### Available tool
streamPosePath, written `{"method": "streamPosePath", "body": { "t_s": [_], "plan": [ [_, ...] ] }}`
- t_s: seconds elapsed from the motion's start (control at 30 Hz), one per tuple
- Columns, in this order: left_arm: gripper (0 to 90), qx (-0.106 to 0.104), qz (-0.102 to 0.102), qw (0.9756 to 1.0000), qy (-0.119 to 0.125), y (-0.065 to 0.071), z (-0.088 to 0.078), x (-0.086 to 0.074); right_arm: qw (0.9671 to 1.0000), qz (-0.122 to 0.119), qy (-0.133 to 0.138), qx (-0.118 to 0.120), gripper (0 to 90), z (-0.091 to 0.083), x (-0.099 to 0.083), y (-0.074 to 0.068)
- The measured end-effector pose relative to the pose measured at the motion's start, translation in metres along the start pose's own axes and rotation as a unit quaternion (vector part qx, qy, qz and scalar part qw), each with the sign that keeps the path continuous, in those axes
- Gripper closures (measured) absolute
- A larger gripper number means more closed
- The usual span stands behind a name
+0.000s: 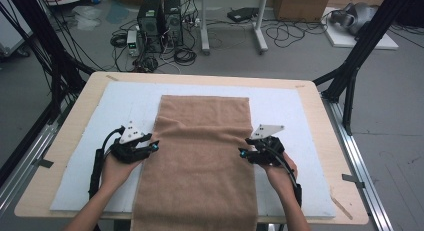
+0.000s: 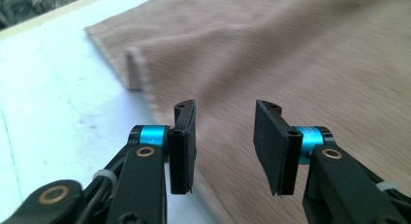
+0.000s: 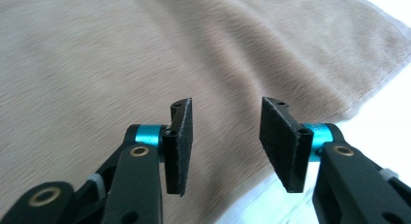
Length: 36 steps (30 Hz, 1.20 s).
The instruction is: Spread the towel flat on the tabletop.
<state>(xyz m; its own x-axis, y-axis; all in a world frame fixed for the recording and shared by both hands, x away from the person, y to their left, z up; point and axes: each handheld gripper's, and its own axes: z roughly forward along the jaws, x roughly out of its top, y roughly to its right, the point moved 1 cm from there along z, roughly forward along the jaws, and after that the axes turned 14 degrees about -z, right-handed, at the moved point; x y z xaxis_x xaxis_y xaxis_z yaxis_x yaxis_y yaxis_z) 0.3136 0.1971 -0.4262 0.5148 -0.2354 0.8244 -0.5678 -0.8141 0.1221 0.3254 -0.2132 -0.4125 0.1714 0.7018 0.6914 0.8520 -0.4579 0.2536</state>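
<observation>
Towel (image 1: 200,161) flat, unfolded | left gripper (image 1: 156,146), right gripper (image 1: 242,153) at side edges, jaws apart (nothing pinched) | folding not begun

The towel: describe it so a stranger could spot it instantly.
Find the wooden table topped by a white foam sheet. Down its middle lies the towel, a long tan terry strip hanging over the near edge. It is the sole cloth there, flanked by two black grippers.

- Brown towel (image 1: 200,156): terry cloth, spread flat and lengthwise down the middle of the white pad.
- Far edge lies straight toward 12 o'clock; near end drapes over the bench edge at 6 o'clock.
- A small tag sits on its left edge.
</observation>
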Motion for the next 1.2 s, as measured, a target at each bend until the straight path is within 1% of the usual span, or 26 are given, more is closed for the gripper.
{"method": "streamPosePath", "body": {
  "t_s": [0.07,0.17,0.2,0.23,0.27,0.3,0.33,0.37,0.4,0.43,0.47,0.5,0.53,0.6,0.63,0.67,0.7,0.77,0.83,0.87,0.9,0.97,1.03,1.07,1.13,1.2],
  "plan": [
    [57.2,-0.009,0.015,0.9997,-0.015,0.008,-0.004,-0.011,0.9998,-0.001,0.007,0.016,53.0,-0.003,-0.002,-0.009],
    [57.2,-0.040,0.014,0.9985,-0.034,0.019,-0.009,-0.029,0.9985,-0.025,0.002,0.048,52.7,-0.004,-0.005,-0.031],
    [57.2,-0.049,0.012,0.9978,-0.042,0.022,-0.010,-0.034,0.9976,-0.030,-0.002,0.062,53.0,-0.002,-0.007,-0.036],
    [57.6,-0.064,0.010,0.9958,-0.065,0.023,-0.009,-0.040,0.9969,-0.033,-0.008,0.072,54.0,0.000,-0.009,-0.041],
    [61.5,-0.062,0.010,0.9960,-0.064,0.025,-0.009,-0.043,0.9956,-0.032,-0.013,0.087,57.5,0.003,-0.012,-0.047],
    [64.8,-0.063,0.009,0.9963,-0.058,0.025,-0.011,-0.045,0.9944,-0.034,-0.018,0.098,63.8,0.005,-0.013,-0.049],
    [73.1,-0.063,0.006,0.9963,-0.058,0.025,-0.012,-0.045,0.9927,-0.039,-0.026,0.111,67.1,0.009,-0.016,-0.052],
    [79.6,-0.066,0.007,0.9961,-0.059,0.026,-0.013,-0.046,0.9932,-0.030,-0.013,0.111,74.6,0.010,-0.018,-0.053],
    [84.6,-0.063,0.015,0.9963,-0.058,0.028,-0.014,-0.047,0.9924,-0.026,-0.004,0.120,83.1,0.010,-0.020,-0.053],
    [85.8,-0.065,0.015,0.9960,-0.060,0.030,-0.017,-0.048,0.9916,-0.026,0.000,0.127,85.3,0.010,-0.020,-0.053],
    [86.1,-0.077,0.014,0.9947,-0.066,0.033,-0.022,-0.049,0.9915,-0.028,-0.002,0.127,85.6,0.008,-0.020,-0.055],
    [86.1,-0.091,0.015,0.9936,-0.066,0.036,-0.030,-0.051,0.9902,-0.028,-0.007,0.136,85.6,0.005,-0.019,-0.058],
    [86.1,-0.102,0.016,0.9929,-0.059,0.038,-0.041,-0.054,0.9886,-0.038,-0.006,0.146,85.6,-0.001,-0.017,-0.063],
    [84.2,-0.109,0.014,0.9929,-0.046,0.041,-0.060,-0.056,0.9866,-0.057,0.022,0.151,82.9,-0.020,-0.012,-0.076],
    [80.4,-0.107,0.016,0.9933,-0.040,0.040,-0.067,-0.056,0.9859,-0.059,0.034,0.153,80.8,-0.028,-0.009,-0.079],
    [75.7,-0.103,0.017,0.9938,-0.038,0.040,-0.069,-0.055,0.9859,-0.063,0.041,0.149,76.7,-0.033,-0.006,-0.079],
    [69.9,-0.096,0.016,0.9946,-0.035,0.039,-0.070,-0.053,0.9868,-0.065,0.037,0.143,73.6,-0.035,-0.004,-0.078],
    [64.9,-0.094,0.014,0.9949,-0.034,0.037,-0.067,-0.050,0.9894,-0.064,0.020,0.129,72.1,-0.030,-0.004,-0.068],
    [63.0,-0.096,0.012,0.9949,-0.031,0.038,-0.060,-0.049,0.9904,-0.049,0.012,0.129,70.5,-0.022,-0.008,-0.061],
    [62.8,-0.094,0.015,0.9950,-0.029,0.038,-0.057,-0.050,0.9903,-0.037,0.011,0.133,69.8,-0.018,-0.011,-0.058],
    [63.0,-0.092,0.017,0.9950,-0.033,0.039,-0.052,-0.051,0.9898,-0.036,0.011,0.138,69.1,-0.014,-0.013,-0.058],
    [63.7,-0.088,0.022,0.9946,-0.050,0.037,-0.042,-0.055,0.9899,-0.033,0.006,0.138,68.7,-0.009,-0.019,-0.060],
    [63.2,-0.088,0.017,0.9936,-0.070,0.036,-0.034,-0.061,0.9898,-0.035,-0.009,0.138,68.3,-0.004,-0.024,-0.065],
    [63.2,-0.090,0.012,0.9943,-0.055,0.035,-0.035,-0.065,0.9901,-0.036,-0.007,0.135,68.7,-0.003,-0.026,-0.066],
    [63.1,-0.094,0.004,0.9942,-0.053,0.036,-0.038,-0.068,0.9901,-0.037,0.000,0.135,71.0,-0.008,-0.029,-0.072],
    [62.3,-0.096,0.010,0.9936,-0.059,0.037,-0.041,-0.068,0.9881,-0.052,-0.002,0.145,71.3,-0.011,-0.029,-0.077]
  ]
}}
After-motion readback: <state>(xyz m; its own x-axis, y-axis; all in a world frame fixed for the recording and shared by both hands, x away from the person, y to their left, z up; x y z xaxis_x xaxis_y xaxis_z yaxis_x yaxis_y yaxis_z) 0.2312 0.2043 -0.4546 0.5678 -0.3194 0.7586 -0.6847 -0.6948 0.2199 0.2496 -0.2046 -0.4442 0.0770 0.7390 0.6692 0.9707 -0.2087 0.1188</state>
